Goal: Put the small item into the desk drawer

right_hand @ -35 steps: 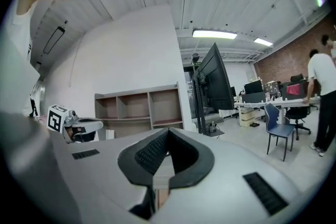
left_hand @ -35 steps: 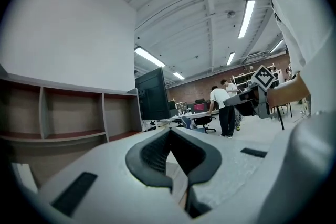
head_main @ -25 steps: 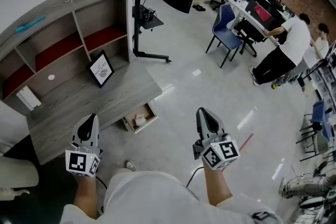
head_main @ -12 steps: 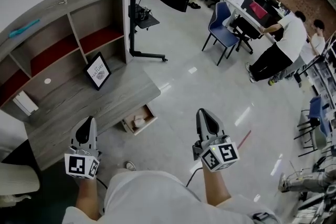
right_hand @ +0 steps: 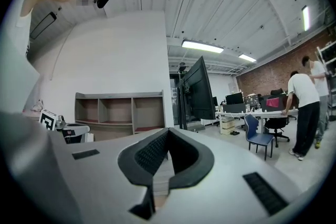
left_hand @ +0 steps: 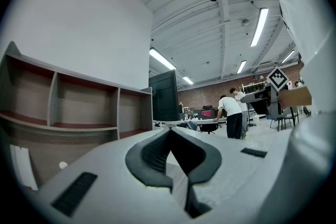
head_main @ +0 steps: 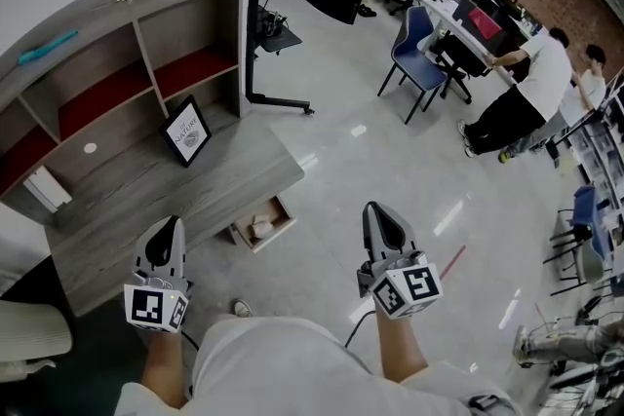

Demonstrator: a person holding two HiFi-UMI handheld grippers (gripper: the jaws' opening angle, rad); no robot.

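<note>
- Left claw (head_main: 164, 227) closed on nothing, lower left, at the table (head_main: 127, 200) front edge.
- Right claw (head_main: 378, 214) closed on nothing, over open floor (head_main: 390, 141).
- Drawer (head_main: 284, 211) open between them.

Print on the framed sign (head_main: 185, 131) is too small to read.

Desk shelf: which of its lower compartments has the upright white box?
The leftmost compartment holds the white box. The middle has only a small white disc; a framed picture fronts the right.
</note>
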